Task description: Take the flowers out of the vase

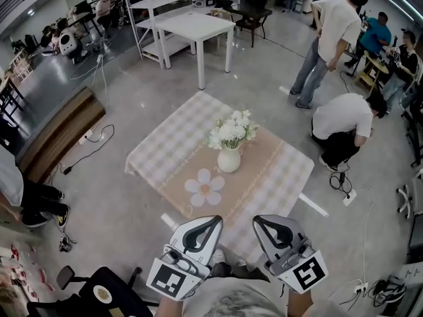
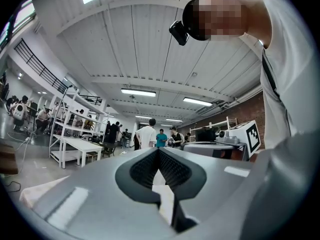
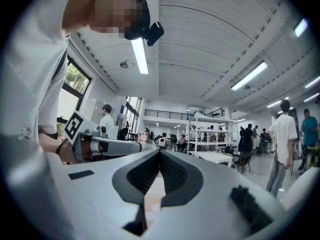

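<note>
stems: hidden inside vase [image 1: 229,159], under flowers [image 1: 232,129]
table [image 1: 281,177] near edge: behind my left gripper [image 1: 213,220] and right gripper [image 1: 259,219]
table in gripper views: mostly blocked by my own jaws, only a blurred sliver shows

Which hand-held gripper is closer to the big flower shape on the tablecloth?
Left. The left hand-held gripper points at the flower shape from just short of it, nearly in line. The right hand-held gripper is just as far back but farther off to the side.
</note>
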{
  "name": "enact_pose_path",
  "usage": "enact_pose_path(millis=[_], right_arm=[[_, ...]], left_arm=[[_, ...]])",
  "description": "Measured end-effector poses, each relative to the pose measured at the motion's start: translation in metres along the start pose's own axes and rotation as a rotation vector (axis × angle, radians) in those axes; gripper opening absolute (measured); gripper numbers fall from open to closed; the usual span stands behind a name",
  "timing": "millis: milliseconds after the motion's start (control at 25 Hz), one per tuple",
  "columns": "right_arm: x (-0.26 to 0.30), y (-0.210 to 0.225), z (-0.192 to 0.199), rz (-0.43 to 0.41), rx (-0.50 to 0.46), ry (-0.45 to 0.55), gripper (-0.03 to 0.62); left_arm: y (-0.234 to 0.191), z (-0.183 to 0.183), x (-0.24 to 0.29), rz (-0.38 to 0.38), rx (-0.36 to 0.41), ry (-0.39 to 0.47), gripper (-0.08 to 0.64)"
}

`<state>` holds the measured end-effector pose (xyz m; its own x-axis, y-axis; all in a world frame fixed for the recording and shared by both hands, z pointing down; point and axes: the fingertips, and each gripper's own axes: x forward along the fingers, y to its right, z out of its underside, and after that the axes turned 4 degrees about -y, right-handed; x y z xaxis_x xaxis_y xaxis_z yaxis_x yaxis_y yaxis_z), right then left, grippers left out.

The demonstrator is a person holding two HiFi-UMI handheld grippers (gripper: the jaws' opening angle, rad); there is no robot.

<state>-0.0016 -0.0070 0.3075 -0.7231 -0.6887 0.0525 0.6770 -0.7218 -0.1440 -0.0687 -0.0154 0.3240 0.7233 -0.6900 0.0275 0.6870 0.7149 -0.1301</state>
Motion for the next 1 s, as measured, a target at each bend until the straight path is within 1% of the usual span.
enact_pose_path(millis=[200,320,600,880,1000], right_arm=[[0.004,0.009,0.005,0.022,-0.002,-0.016,0.017],[0.007,0.016,0.007,0.023,0.001,-0.017,0.017],[0.025,0.036,0.014,-0.013,0.011,-0.010,0.017],[0.040,0.067,0.025,-0.048,0.020,-0.022,0.017],[0.047,0.079,0.032,-0.059,0.022,-0.030,0.017]], left_arm=[[-0.006,0.002,0.011,0.020,-0.005,0.002,0.008],[-0.009,0.003,0.017,0.019,-0.009,-0.003,0.008],[-0.024,0.007,0.038,-0.005,-0.011,-0.014,0.008],[-0.040,0.014,0.068,-0.036,-0.025,-0.032,0.008],[-0.048,0.010,0.081,-0.047,-0.010,0.013,0.008]])
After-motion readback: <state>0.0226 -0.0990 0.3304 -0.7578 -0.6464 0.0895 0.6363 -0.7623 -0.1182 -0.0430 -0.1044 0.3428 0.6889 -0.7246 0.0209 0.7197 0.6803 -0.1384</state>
